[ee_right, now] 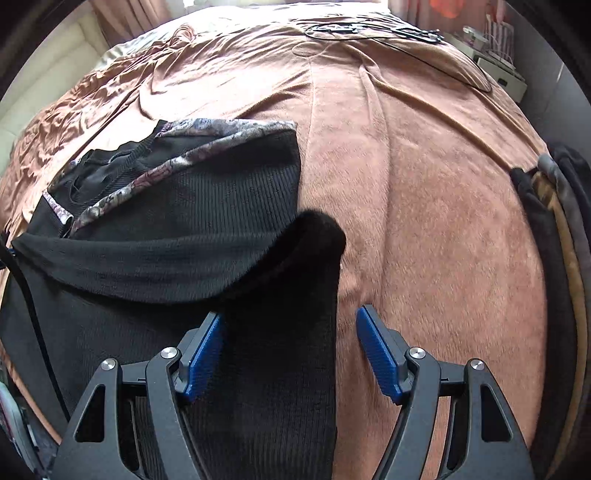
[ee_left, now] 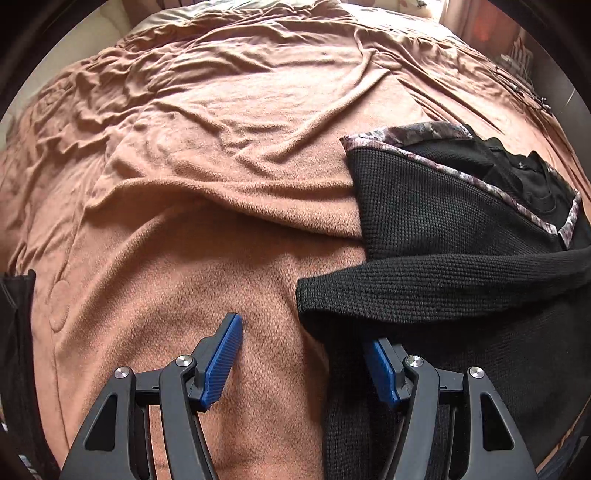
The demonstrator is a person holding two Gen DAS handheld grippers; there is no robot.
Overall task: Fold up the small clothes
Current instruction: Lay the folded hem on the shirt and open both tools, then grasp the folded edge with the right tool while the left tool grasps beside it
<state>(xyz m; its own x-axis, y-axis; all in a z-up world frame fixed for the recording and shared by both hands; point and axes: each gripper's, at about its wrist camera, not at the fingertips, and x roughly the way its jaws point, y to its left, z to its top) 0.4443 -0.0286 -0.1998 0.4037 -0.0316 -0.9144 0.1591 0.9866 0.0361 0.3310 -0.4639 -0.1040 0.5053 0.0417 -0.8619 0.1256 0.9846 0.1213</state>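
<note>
A black knit garment with floral-patterned trim (ee_left: 443, 206) lies on the brown blanket (ee_left: 221, 184), partly folded, a sleeve laid across its body. In the left wrist view it fills the right side. My left gripper (ee_left: 303, 354) is open, its jaws straddling the garment's left edge; the right fingertip (ee_left: 380, 365) is over black fabric. In the right wrist view the garment (ee_right: 166, 229) fills the left and centre. My right gripper (ee_right: 288, 350) is open, with the garment's right edge between the jaws. Neither holds anything.
The wrinkled brown blanket (ee_right: 424, 221) covers the whole bed. Dark and tan folded cloth (ee_right: 554, 229) lies at the right edge. Black cables (ee_right: 369, 29) lie at the far end. A dark item (ee_left: 14, 332) sits at the left edge.
</note>
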